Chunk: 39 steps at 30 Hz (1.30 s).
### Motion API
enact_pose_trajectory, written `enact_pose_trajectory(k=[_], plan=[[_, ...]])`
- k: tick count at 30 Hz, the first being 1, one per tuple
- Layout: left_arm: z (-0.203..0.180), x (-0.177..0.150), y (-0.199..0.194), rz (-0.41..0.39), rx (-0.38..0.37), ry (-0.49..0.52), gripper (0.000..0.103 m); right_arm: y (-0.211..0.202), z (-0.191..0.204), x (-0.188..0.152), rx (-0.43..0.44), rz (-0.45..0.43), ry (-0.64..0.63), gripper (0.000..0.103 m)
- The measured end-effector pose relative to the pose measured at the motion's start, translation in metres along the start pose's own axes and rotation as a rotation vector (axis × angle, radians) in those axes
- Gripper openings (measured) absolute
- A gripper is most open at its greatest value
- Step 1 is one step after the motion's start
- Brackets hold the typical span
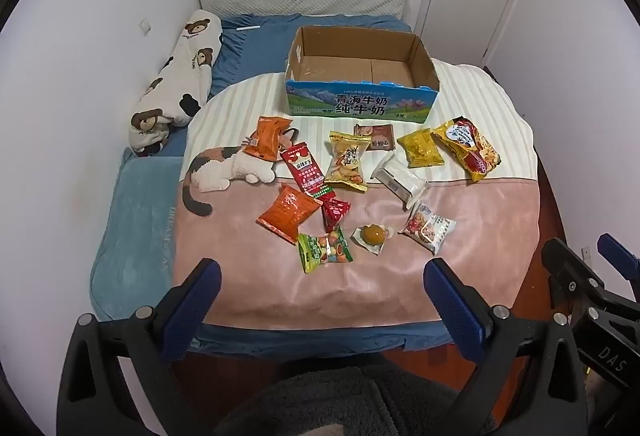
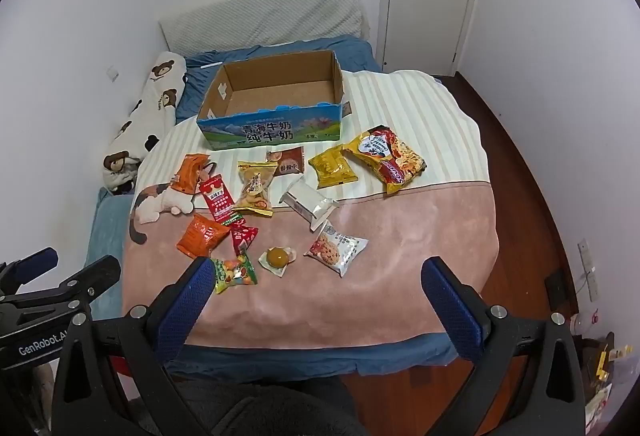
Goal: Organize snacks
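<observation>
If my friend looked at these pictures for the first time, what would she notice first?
Probably the bright snack packets scattered over the pink and cream striped blanket on the bed. Behind them stands an open cardboard milk box with nothing inside, its blue front printed with Chinese writing. She might also spot the calico cat picture on the blanket's left side, partly under an orange packet, and the bear-print pillow against the wall.

snack packets (image 1: 345, 165): 12 | cardboard box (image 1: 360, 101): 1 | bolster pillow (image 1: 180, 79): 1
</observation>
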<state>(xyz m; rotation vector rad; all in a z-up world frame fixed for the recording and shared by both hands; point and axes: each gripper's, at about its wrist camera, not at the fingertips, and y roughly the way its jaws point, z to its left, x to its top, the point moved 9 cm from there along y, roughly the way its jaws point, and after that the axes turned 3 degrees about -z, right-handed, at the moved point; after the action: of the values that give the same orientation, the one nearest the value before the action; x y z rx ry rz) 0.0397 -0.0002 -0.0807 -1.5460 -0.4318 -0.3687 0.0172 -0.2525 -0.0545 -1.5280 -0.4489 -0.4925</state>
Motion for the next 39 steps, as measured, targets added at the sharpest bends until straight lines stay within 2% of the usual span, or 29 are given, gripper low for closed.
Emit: enact_pose_trajectory(k=[39], plan=[[-0.004,0.01,-0.008,-0.012,0.001,0.007,0.103,-0.007,-0.008,0.003,-0.007,-0.014,0.002,0.103]])
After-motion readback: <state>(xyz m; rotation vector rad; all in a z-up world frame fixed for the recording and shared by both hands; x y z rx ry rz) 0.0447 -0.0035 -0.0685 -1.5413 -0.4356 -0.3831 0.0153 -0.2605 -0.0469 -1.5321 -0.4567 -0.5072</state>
